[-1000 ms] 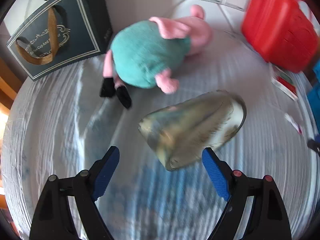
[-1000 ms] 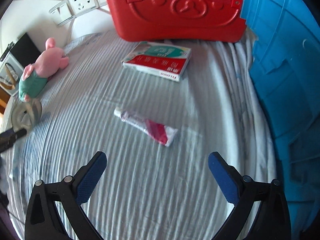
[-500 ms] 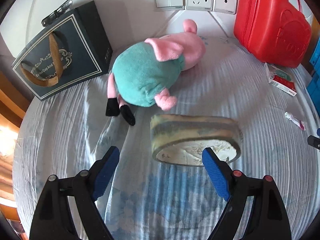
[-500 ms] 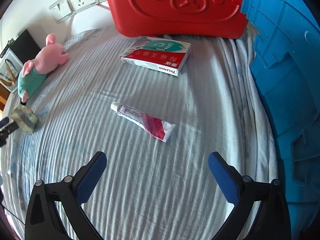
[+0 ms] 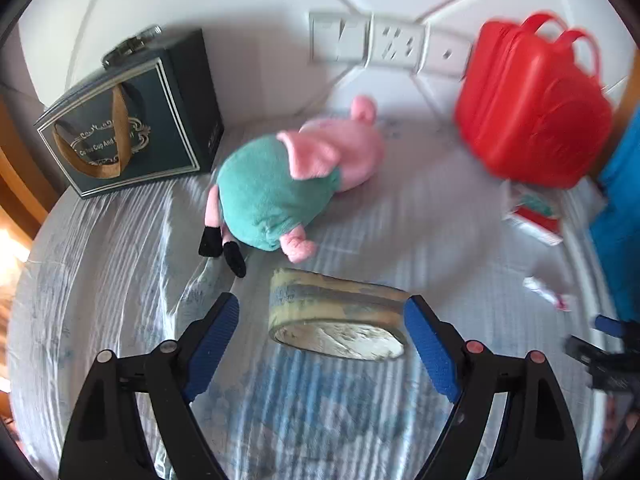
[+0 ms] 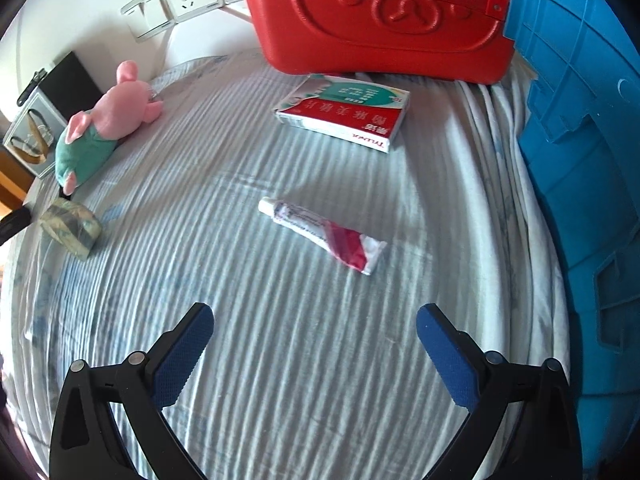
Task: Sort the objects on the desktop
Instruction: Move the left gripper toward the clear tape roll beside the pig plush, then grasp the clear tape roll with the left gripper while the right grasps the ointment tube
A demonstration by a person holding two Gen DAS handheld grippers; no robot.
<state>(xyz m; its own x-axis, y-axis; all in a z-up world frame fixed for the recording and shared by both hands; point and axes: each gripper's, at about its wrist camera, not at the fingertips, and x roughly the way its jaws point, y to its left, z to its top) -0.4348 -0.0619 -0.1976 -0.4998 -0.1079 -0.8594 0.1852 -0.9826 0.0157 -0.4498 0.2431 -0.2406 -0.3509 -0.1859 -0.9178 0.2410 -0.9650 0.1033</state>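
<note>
Surface is a pale blue-white striped cloth [image 6: 280, 320], wrinkled, running up to a white wall with a row of sockets [image 5: 384, 46]. Left to right in your left wrist view: dark gift bag [image 5: 132, 120] with a gold ribbon handle standing against the wall, plush pig [image 5: 288, 184] in a teal dress lying on its side, red plastic case [image 5: 532, 108] upright, medicine box [image 5: 534, 216] just in front of it, blue crate [image 6: 580, 140] at the far right edge. Your left gripper [image 5: 320, 320] stands wide; the camo tape roll [image 5: 336, 316] lies flat on the cloth between the fingers, close to the right pad, contact unclear, clear gap on the left. Your right gripper [image 6: 314, 332] is also wide, nothing in it. The ointment tube [image 6: 324, 234] lies on the cloth ahead of it, apart from the fingers, cap pointing left.
</note>
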